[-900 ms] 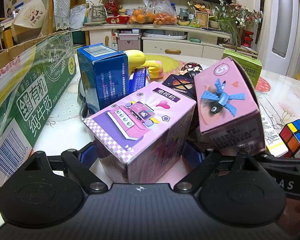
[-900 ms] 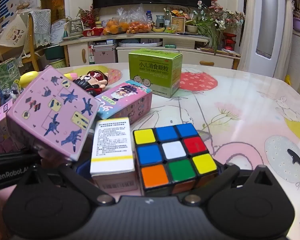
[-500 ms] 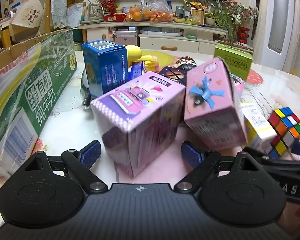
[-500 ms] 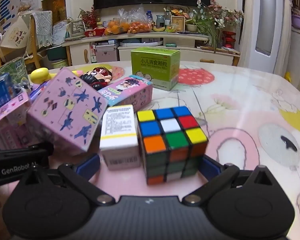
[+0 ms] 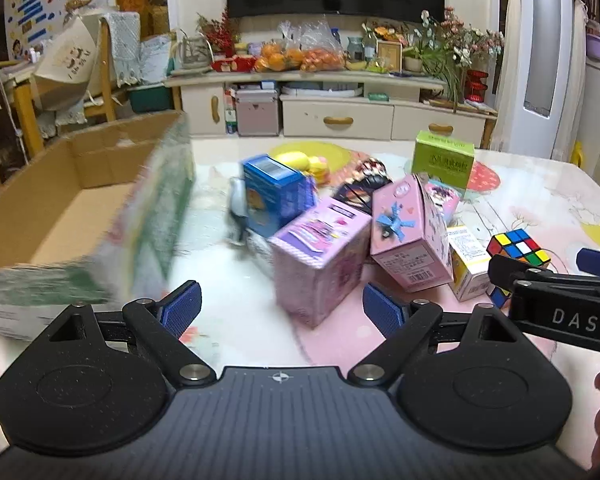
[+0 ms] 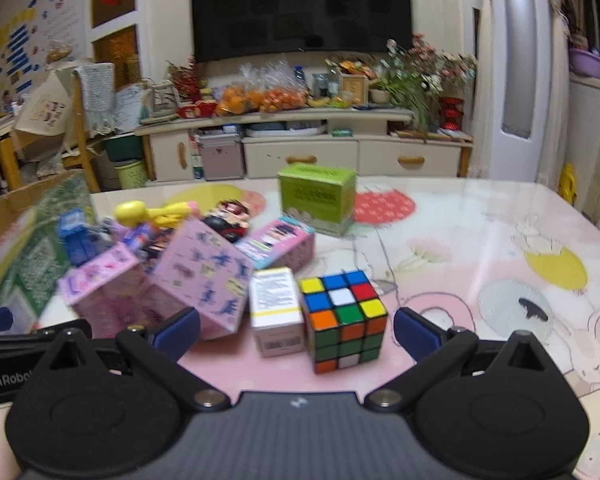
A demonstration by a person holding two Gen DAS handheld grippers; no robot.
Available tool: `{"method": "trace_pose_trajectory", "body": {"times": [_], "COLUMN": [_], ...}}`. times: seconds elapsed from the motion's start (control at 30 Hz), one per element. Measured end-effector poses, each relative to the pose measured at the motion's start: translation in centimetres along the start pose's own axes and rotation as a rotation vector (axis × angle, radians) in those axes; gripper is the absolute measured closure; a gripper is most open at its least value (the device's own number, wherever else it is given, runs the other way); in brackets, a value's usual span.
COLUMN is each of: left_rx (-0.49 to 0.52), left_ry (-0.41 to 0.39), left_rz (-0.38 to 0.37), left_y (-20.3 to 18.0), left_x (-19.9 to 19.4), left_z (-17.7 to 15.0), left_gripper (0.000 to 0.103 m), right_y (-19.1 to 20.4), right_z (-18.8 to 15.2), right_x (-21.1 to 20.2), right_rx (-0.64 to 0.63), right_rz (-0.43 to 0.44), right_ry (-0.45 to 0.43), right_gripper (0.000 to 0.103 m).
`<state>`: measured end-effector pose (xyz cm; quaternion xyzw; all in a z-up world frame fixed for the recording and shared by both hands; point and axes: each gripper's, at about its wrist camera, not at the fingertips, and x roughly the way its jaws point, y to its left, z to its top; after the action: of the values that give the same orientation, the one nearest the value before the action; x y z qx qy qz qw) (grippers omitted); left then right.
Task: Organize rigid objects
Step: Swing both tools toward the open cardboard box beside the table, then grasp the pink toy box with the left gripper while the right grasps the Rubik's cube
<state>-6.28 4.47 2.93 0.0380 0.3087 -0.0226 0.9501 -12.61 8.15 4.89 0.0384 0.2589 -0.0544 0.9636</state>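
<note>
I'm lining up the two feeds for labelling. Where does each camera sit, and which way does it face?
Left wrist: rides the left tool, looking forward over the table at the purple-pink carton; its open blue pads, the right tool and a fingertip show.
Right wrist: rides the right tool, facing the multicoloured puzzle cube just ahead; its open pads and the left tool show.
Shared: the cube, the white medicine box, and the green box.

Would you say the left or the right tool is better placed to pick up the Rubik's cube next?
Right. The right tool is open, with the Rubik's cube just ahead between its fingers; the left tool faces the purple box.
</note>
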Motion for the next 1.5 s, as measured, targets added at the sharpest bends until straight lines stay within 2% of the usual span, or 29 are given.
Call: {"method": "trace_pose_trajectory", "body": {"times": [0.43,0.63,0.87,1.0,1.27,1.5], "left_rx": [-0.024,-0.042,-0.085,-0.108,-0.132,-0.140], "left_ry": [-0.088,-0.125,-0.160,-0.173,-0.202,-0.209], "left_rz": [0.140,0.198,0.238,0.257,0.269,0.263], "left_y": [5.6,5.7,5.2,3.5,2.3,3.0], "left_x": [-5.1,-7.7,-8.9,-8.9,-9.3,-9.2], "left_z": [-0.9,-2.3,-2.4,-2.2,-1.7,-1.4], "left_gripper": [0.000,0.000,0.000,0.000,0.000,0.000], "right_y": [6.6,9.9,12.4,13.4,14.7,14.8], "right_z": [1.4,2.2,2.7,2.8,2.5,2.2], "right_x": [-6.5,-8.9,-11.2,-12.2,-13.8,-14.2], "right_rx": [-0.104,-0.149,-0.196,-0.218,-0.243,-0.234], "right_rz": [0.120,0.181,0.232,0.252,0.280,0.292], "right_ry": [-0.087,-0.138,-0.182,-0.203,-0.246,-0.267], "right_gripper": [0.001,0.001,0.001,0.001,0.001,0.001]}}
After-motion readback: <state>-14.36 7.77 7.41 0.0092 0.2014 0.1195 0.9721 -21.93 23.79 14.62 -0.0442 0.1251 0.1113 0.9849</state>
